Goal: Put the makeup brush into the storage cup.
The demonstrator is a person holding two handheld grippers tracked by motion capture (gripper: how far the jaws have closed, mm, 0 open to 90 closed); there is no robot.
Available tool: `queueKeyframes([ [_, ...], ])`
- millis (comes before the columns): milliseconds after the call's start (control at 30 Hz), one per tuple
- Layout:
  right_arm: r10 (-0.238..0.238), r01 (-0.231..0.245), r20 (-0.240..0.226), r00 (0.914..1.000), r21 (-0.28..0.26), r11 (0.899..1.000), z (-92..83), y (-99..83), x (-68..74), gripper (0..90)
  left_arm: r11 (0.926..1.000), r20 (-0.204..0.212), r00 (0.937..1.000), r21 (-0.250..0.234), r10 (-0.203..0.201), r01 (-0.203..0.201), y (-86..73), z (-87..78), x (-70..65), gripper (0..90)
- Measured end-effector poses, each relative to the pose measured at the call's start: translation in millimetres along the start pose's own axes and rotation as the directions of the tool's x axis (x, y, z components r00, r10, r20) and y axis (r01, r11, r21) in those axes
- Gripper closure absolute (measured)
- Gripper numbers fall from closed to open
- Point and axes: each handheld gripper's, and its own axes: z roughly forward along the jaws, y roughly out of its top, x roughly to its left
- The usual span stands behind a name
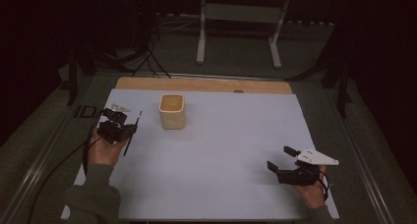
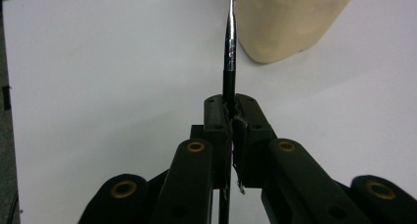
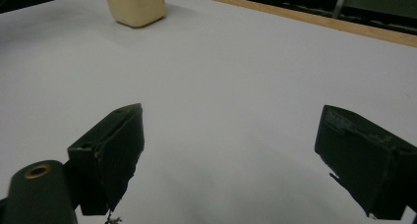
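Right of the brush [image 1: 133, 133], a cup [image 1: 172, 111].

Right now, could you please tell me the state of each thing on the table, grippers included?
Left gripper: shut on the brush.
Brush: clamped by its dark handle, tip pointing away from the jaws, beside the cup.
Right gripper: open, nothing between its jaws, over the white sheet.
Cup: upright, looks empty, standing free of both grippers.

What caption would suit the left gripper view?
Left gripper jaws clamped on a thin brush pointing toward a beige cup.
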Motion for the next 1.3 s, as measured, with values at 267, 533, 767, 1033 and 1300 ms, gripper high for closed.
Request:
queueKeyframes([
  [267,-0.003,0.003,-0.001,1.0000,-0.002,1.000,0.2,-0.2,0.1,11.0,0.9983,-0.010,0.9999,-0.057,0.012,-0.012,-0.4,-2.2,1.9,85.9],
  [533,-0.005,0.005,-0.003,1.0000,-0.005,1.000,-0.3,0.0,0.0,10.9,0.9924,-0.027,0.9994,-0.121,0.022,-0.025,-1.3,-6.8,2.7,86.0],
  [767,-0.003,0.003,-0.003,1.0000,-0.006,1.000,-0.5,0.0,0.0,10.9,0.9839,-0.041,0.9984,-0.172,0.040,-0.047,-2.1,-9.0,1.7,85.9],
  [1033,-0.003,0.003,-0.004,1.0000,-0.006,1.000,-0.7,0.0,-0.1,10.9,0.9761,-0.029,0.9987,-0.212,0.042,-0.047,-1.9,-9.8,2.5,85.9],
  [1300,-0.004,0.004,-0.005,1.0000,-0.006,1.000,-0.6,0.0,0.0,10.9,0.9641,-0.020,0.9993,-0.263,0.032,-0.036,-2.1,-13.1,4.2,85.9],
])
